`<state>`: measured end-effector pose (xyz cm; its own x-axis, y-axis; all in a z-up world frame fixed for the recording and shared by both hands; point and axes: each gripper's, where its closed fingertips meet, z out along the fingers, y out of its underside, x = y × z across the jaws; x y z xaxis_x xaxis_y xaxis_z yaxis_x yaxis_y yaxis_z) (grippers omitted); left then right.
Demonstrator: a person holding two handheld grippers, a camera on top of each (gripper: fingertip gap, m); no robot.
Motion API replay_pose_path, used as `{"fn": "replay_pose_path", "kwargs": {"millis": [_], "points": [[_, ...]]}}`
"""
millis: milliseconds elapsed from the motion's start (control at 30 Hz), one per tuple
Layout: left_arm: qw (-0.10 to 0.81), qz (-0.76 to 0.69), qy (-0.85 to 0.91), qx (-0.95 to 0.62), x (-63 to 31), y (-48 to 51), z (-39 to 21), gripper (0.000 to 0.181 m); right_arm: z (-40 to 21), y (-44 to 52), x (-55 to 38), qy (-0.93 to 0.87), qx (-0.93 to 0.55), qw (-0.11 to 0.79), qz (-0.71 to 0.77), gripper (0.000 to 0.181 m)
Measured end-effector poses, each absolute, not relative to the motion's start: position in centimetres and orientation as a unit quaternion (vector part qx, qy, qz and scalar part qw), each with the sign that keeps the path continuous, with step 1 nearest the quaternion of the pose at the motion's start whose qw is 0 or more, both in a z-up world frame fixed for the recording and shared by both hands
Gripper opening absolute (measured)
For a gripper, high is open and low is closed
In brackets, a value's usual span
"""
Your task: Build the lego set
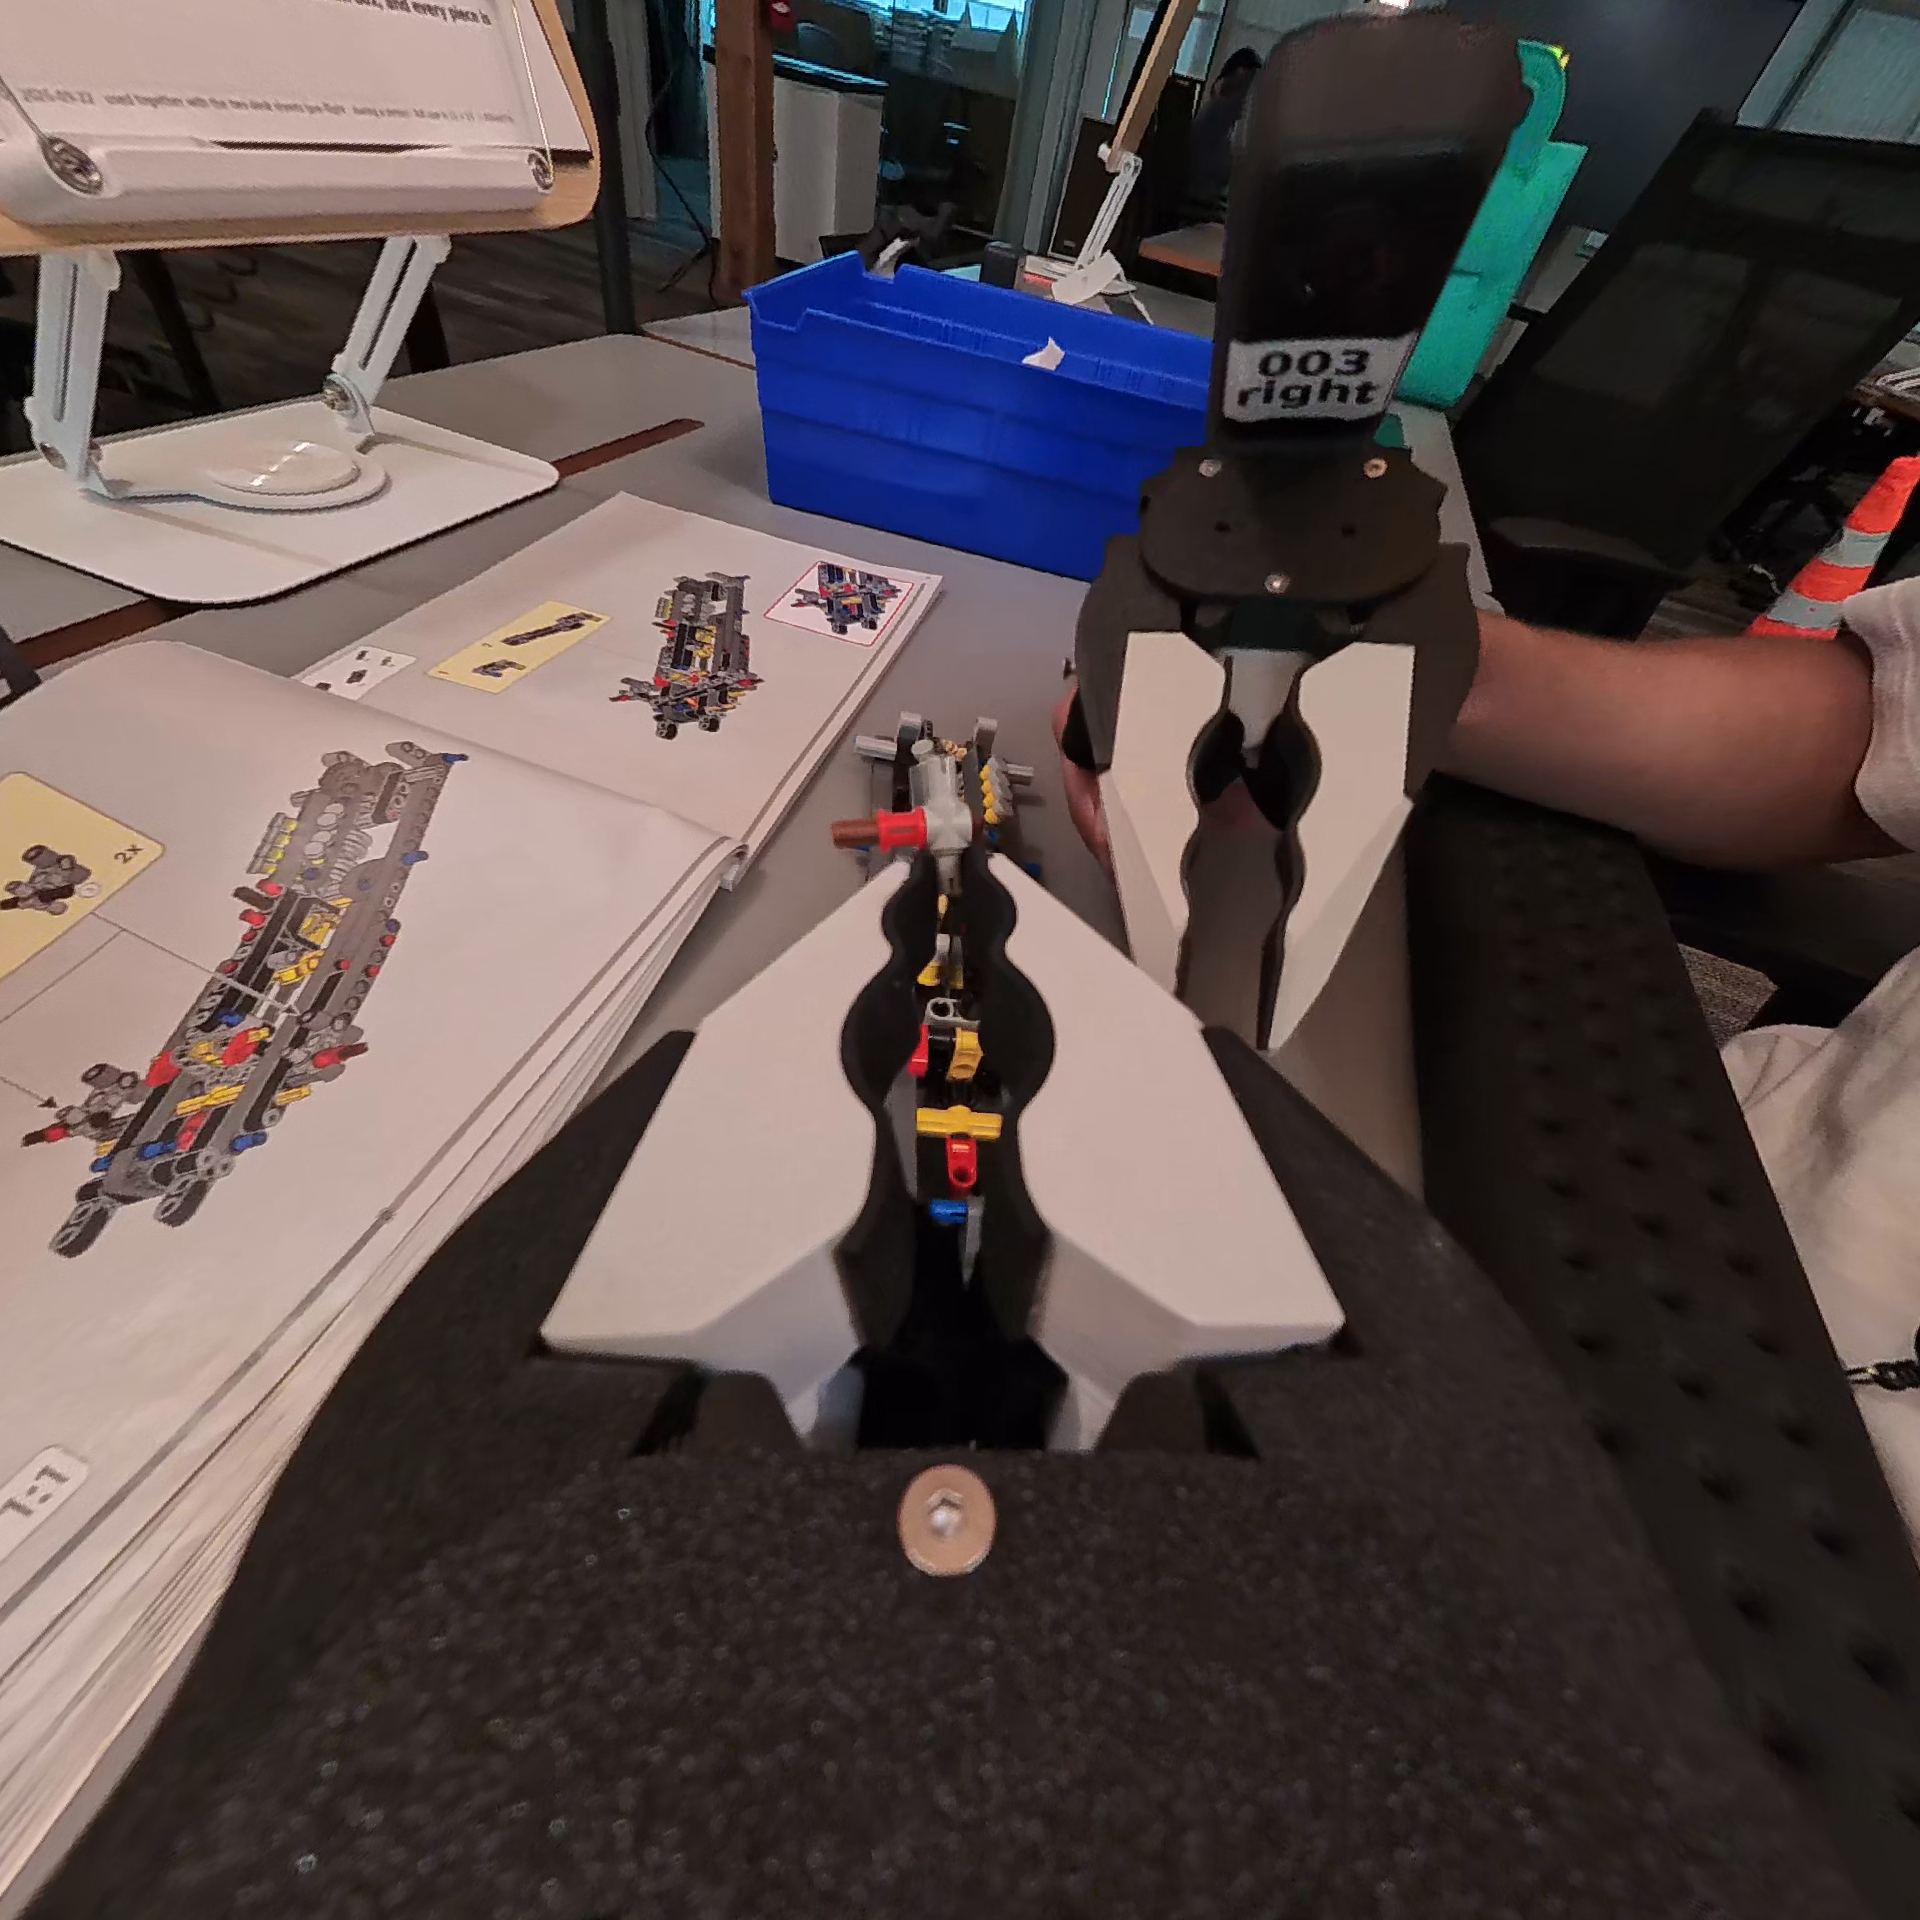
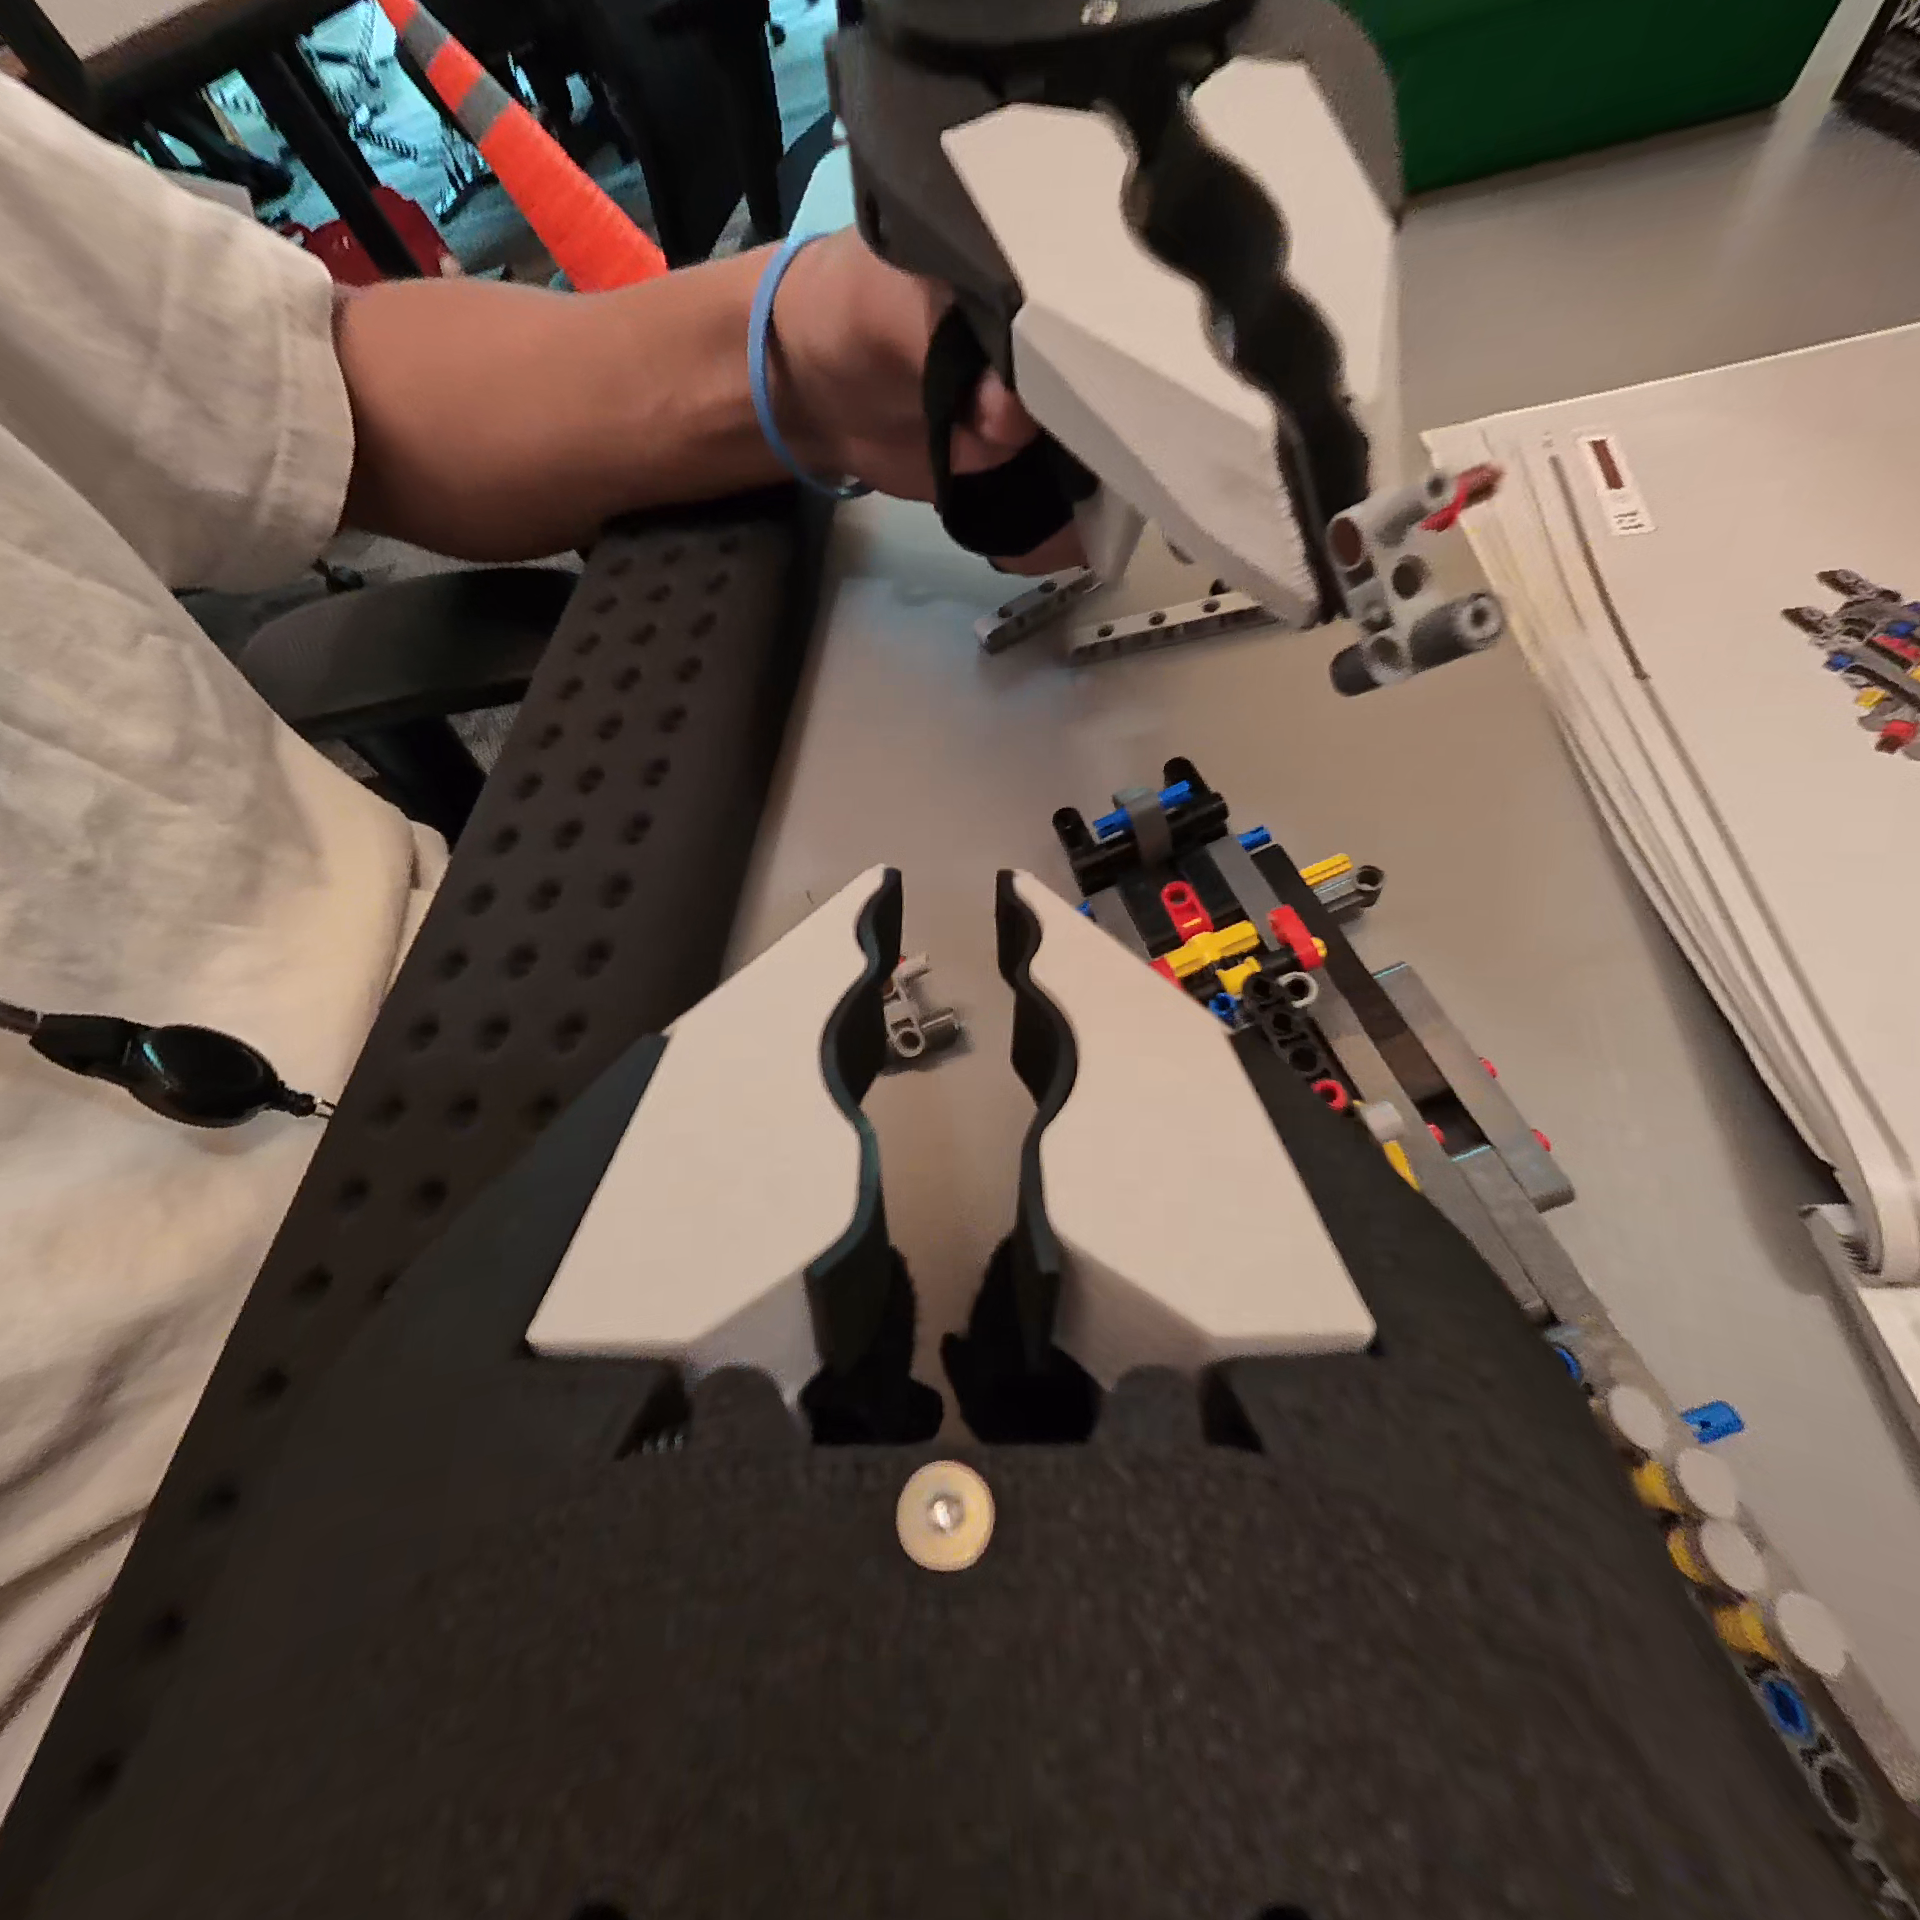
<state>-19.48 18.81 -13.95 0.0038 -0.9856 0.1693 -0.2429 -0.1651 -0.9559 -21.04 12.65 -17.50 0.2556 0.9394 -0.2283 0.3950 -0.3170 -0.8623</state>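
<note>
**Left gripper holding sub-assembly above the chassis; right gripper empty**

The left gripper is clamped on a small grey sub-assembly of pinned beams — a red bush and a brown axle end project from one side. In the left wrist view the same piece sits at the fingertips, with the red and brown end pointing left. The right wrist view shows it held clear of the grey table, just beside the edge of the instruction book.

The right gripper has its fingers parted with nothing between them. A small grey connector lies on the table in the gap between the fingers; contact with either finger cannot be confirmed.

The long chassis build — black and grey beams with yellow, red and blue pins — lies flat on the table, between the right gripper and the book. In the left wrist view it runs lengthwise under the left gripper's fingers.

Two loose grey beams lie on the table below the left gripper, near the hand holding it.

The open book shows coloured assembly diagrams. Behind it stand a blue bin and a white document stand.
</note>
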Motion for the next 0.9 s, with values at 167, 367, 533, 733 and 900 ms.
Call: {"fn": "replay_pose_path", "kwargs": {"millis": [167,367,533,733,900], "points": [[0.387,-0.478,0.521,-0.592,-19.4,18.7,-14.0,0.003,-17.3,13.2,-20.8,-0.459,-0.714,0.362,0.385,0.014],[0.385,-0.477,0.522,-0.593,-19.4,18.7,-14.1,0.003,-17.8,13.1,-21.0,-0.469,-0.718,0.356,0.371,0.012],[0.381,-0.477,0.524,-0.594,-19.4,18.7,-14.3,0.003,-17.9,13.1,-21.0,-0.473,-0.718,0.357,0.365,0.011],[0.375,-0.478,0.531,-0.591,-19.2,18.4,-14.5,0.003,-16.4,14.4,-20.2,-0.452,-0.71,0.405,0.358,0.011],[0.364,-0.481,0.543,-0.584,-19.1,17.7,-14.7,0.003,-13.6,16.6,-18.6,-0.421,-0.682,0.506,0.32,0.012]]}}
